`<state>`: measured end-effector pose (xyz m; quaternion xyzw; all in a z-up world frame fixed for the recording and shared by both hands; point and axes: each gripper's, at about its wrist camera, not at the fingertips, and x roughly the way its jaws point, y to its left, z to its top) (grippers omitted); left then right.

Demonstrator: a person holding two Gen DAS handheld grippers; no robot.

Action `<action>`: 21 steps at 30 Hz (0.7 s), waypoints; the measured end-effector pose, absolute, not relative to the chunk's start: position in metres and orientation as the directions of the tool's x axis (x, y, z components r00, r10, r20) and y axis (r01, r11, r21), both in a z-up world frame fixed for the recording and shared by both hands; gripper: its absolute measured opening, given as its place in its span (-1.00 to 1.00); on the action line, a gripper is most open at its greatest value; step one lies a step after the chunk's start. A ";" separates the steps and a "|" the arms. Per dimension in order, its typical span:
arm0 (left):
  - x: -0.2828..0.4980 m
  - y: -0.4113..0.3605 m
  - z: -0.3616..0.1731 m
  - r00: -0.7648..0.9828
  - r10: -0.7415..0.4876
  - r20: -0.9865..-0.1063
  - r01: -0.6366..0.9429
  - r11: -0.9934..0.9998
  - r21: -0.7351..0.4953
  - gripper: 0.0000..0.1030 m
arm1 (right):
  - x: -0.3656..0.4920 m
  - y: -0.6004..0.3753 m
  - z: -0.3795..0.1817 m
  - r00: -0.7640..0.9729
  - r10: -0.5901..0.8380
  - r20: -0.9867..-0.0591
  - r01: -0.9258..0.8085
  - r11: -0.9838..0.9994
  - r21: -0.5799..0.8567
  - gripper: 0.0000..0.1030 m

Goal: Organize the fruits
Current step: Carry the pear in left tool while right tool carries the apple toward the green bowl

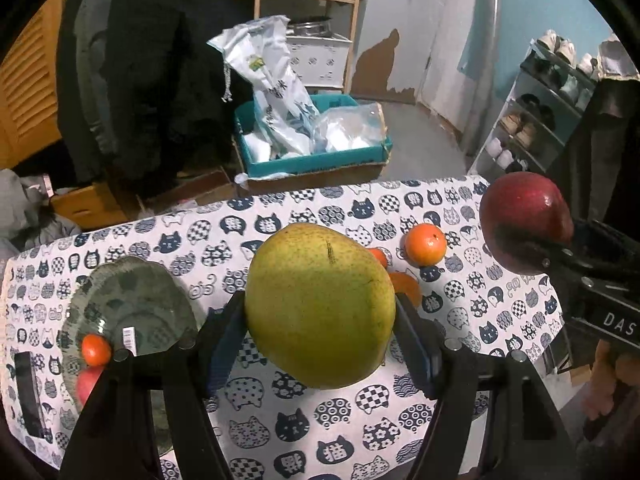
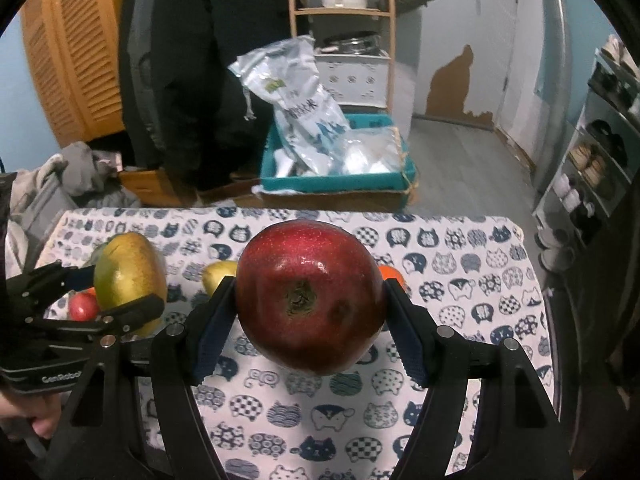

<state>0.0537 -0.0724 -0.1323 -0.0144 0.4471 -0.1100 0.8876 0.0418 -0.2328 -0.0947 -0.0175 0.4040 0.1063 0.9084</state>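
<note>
A: Between the pads of the left hand-held gripper (image 1: pixel 320 320) a large green-yellow pear (image 1: pixel 320 306) is clamped, held clear above the desk (image 1: pixel 360 412). Is the other hand loaded too?

B: Yes. A red apple (image 2: pixel 310 296) is pinched by the right hand-held gripper (image 2: pixel 310 320), likewise lifted off the cat-print cloth (image 2: pixel 460 280), its calyx end turned toward the camera.

A: How much is judged done?

B: Little, it seems. A glass plate (image 1: pixel 136 304) at the near left is seen with a small orange fruit (image 1: pixel 96 349) and something red just beside it. Left on the cloth are a tangerine (image 1: pixel 425 244) at the far right and more orange fruit partly hidden behind the pear.

A: And the pear's lie?

B: Its long axis is tilted, running from far left to near right across the jaws; which end is the stem end cannot be told.
</note>
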 end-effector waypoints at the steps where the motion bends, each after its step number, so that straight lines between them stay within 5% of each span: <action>1: 0.052 -0.070 -0.131 0.581 -0.206 -0.788 0.177 0.976 -0.124 0.41 | 0.042 -0.228 -0.093 0.652 0.186 -0.735 -0.217 0.975 0.053 0.41; 21: 0.042 -0.002 -0.118 0.639 -0.117 -0.760 0.055 0.993 -0.107 0.41 | 0.057 -0.152 -0.087 0.614 0.284 -0.736 -0.347 0.935 0.071 0.41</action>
